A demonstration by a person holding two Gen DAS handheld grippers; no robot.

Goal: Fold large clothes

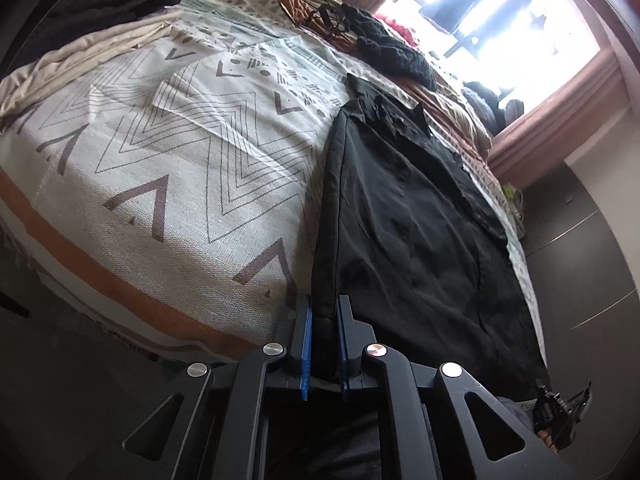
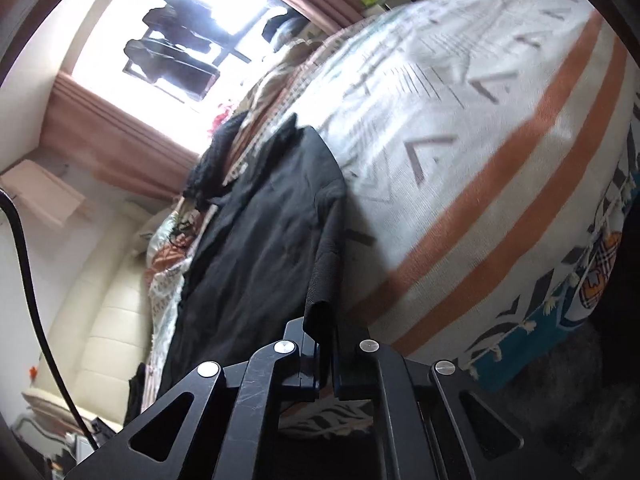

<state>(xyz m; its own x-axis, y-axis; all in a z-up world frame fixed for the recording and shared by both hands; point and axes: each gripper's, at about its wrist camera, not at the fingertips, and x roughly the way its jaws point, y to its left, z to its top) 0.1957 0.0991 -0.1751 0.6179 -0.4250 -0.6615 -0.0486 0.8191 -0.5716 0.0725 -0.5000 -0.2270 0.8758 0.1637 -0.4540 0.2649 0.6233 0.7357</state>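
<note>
Both grippers are clamping the near hem of the black shirt (image 1: 412, 216): left gripper (image 1: 324, 320) is pinching one bottom corner between its blue pads (image 1: 306, 344), right gripper (image 2: 326, 340) is gripping the other corner, jaws clenched on cloth. Shirt is lying lengthwise on the patterned bedspread (image 1: 160, 168), collar pointing toward the window (image 1: 500, 8). Holding both corners is probably setting up a bottom-to-collar fold while keeping the hem taut and square. Other clothes are sitting farther up the bed.
</note>
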